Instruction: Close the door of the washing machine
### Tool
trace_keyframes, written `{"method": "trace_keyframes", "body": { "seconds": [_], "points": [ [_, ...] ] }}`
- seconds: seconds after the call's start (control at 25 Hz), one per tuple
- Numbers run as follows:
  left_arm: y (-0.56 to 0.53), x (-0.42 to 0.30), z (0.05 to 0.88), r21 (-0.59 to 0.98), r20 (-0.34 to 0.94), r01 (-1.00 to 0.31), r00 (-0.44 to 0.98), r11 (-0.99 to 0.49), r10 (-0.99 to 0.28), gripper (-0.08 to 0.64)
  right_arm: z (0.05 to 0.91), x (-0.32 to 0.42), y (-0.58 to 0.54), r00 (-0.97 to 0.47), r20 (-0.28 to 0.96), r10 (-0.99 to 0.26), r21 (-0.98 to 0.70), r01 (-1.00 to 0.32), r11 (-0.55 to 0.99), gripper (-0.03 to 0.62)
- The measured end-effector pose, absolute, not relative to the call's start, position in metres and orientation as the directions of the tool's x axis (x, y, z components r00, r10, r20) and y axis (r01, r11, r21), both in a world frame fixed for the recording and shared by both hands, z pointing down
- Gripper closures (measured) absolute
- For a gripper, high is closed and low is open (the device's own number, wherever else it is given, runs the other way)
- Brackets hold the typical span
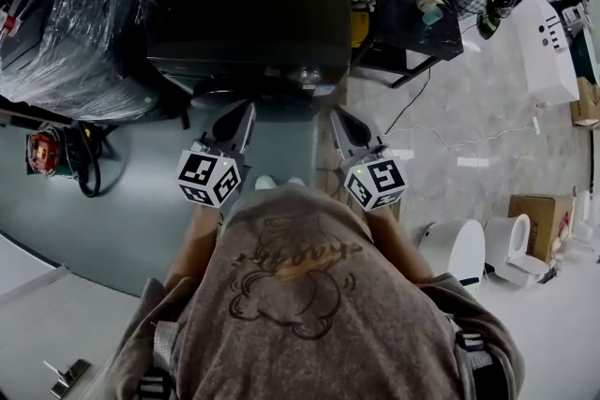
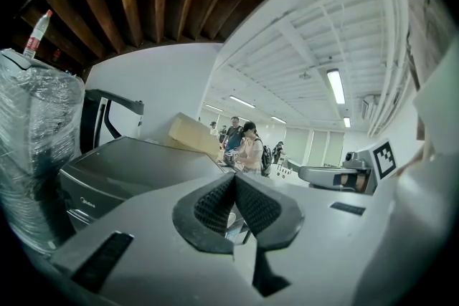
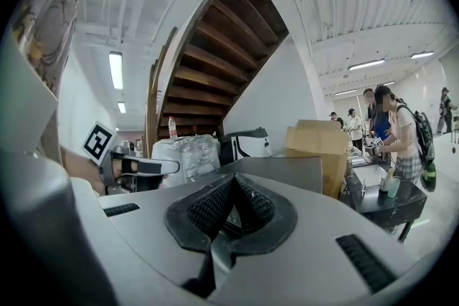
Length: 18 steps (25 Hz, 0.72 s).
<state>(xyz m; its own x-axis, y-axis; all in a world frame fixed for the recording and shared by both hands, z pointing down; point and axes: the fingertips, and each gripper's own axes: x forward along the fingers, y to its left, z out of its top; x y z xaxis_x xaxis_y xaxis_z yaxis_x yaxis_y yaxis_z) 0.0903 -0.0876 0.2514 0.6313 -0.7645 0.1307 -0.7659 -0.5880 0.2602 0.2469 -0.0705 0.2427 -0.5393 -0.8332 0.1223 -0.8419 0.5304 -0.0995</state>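
Strip lights are glowing on a white ceiling, wooden staircase climbing overhead. People are standing by a dark table on shiny grey floor.

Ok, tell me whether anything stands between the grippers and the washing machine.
Nothing visible does. The left gripper and right gripper, both shut and empty, point at the front of the washing machine, and the gap ahead of their tips shows no object. The door itself cannot be made out.
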Motion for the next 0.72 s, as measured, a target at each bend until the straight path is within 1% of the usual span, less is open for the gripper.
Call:
{"method": "trace_keyframes", "body": {
  "seconds": [0.24,0.72],
  "points": [
    [-0.0888,0.0884,0.2538,0.27,0.14,-0.779,0.614,-0.566,-0.777,0.557,0.2422,0.2524,-0.073,-0.499,0.117,-0.859,-0.082,-0.867,0.492,0.594],
    [-0.0909,0.0834,0.2518,0.279,0.147,-0.791,0.596,-0.545,-0.79,0.557,0.2461,0.254,-0.0733,-0.494,0.119,-0.861,-0.102,-0.869,0.485,0.594]
  ]
}}
